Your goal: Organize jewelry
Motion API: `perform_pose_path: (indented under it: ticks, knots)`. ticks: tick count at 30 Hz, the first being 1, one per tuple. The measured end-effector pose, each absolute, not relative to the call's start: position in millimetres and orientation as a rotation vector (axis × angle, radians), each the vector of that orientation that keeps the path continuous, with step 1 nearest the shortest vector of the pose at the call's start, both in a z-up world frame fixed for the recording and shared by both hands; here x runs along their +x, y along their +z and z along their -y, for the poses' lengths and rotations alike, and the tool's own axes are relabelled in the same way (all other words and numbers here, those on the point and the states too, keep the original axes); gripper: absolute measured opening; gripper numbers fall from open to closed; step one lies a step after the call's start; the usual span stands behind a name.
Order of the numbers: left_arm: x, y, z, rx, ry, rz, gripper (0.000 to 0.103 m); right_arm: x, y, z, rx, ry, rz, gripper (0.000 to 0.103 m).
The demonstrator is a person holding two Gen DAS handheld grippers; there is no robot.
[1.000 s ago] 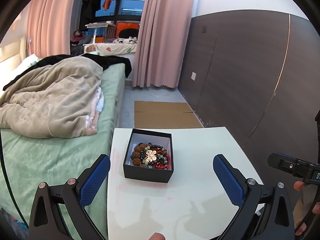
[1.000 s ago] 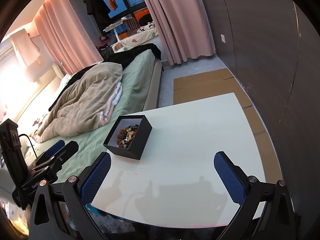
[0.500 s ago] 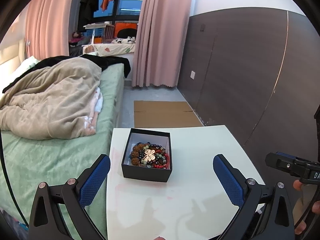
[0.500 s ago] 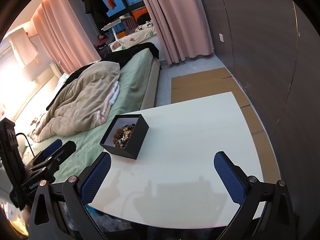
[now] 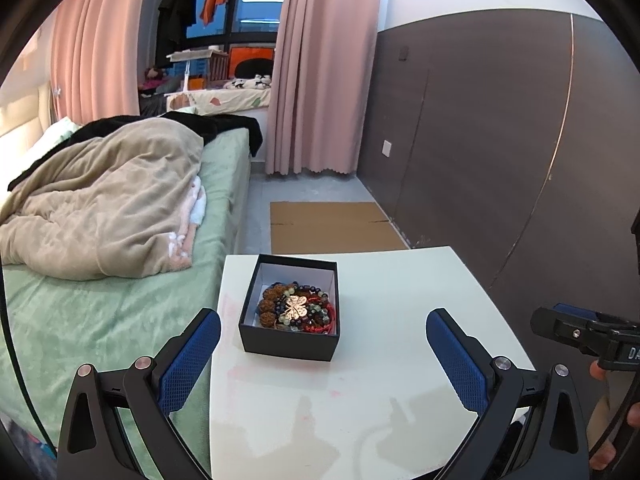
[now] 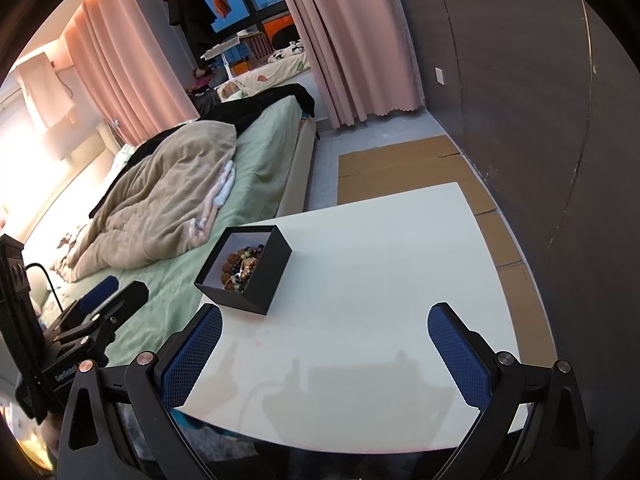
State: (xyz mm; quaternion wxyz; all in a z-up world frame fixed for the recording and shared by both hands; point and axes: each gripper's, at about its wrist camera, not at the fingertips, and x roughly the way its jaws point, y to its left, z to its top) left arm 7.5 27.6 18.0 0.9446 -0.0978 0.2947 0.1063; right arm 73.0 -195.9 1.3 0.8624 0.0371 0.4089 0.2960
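Nearest the cameras, left gripper point(image 5: 323, 350): fingers spread wide, nothing held, hovered over the near edge of the table point(image 5: 384, 360).
Right gripper point(image 6: 325, 346): equally wide, nothing held, above the table's near edge.
Black box point(image 5: 291, 307): sat open on the table's left side, just beyond the left gripper.
Jewelry point(image 5: 298, 309): beaded bracelets and a gold clover piece heaped inside the box.
Beyond: bed point(image 5: 120, 300) with beige blanket point(image 5: 108, 200), cardboard point(image 5: 332, 226) on the floor, pink curtains point(image 5: 320, 68).

Home bedroom: bed point(image 5: 120, 300) with rumpled blanket point(image 5: 104, 208), pink curtains point(image 5: 320, 68), clothes hanging at window point(image 5: 176, 8).
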Motion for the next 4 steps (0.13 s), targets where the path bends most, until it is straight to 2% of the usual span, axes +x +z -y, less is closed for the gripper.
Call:
perform_pose_path:
  ticks: [4]
  knots:
    - [8.5,16.2,-24.6,-0.197,0.209,-0.61,0.102,76.2,-1.7,202.7,0.076,0.61,-0.869,0.103]
